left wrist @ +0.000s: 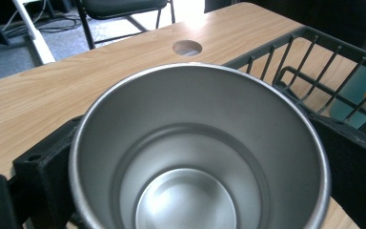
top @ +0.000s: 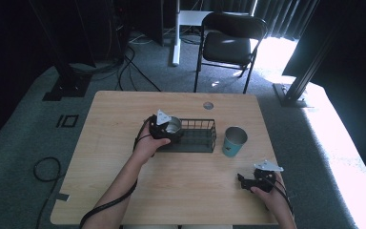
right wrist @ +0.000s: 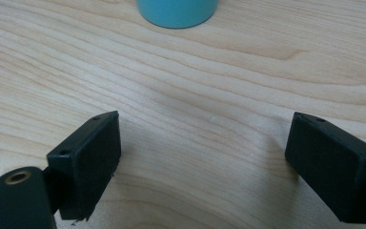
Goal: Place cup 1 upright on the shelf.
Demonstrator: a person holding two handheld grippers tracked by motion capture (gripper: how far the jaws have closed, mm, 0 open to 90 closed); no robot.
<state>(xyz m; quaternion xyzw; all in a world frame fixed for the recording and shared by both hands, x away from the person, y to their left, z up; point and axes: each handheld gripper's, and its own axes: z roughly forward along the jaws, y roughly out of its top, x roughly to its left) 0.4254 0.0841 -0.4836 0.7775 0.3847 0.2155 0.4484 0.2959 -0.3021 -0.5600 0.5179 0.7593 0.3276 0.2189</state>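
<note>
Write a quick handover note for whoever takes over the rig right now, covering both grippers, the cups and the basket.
Left gripper: shut on the steel cup, held upright at the left end of the wire basket. I can't tell whether it is resting inside yet.
Right gripper: open, holding nothing, low over bare table near the front right corner.
Teal cup: upright on the table, right of the basket, untouched.
Done: steel cup gripped and brought to the basket.
Left, probably: release it there, then fetch the teal cup.

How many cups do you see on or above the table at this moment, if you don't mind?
2: a steel cup held in the left gripper at the wire basket's left end, and a teal cup standing right of the basket.
</note>
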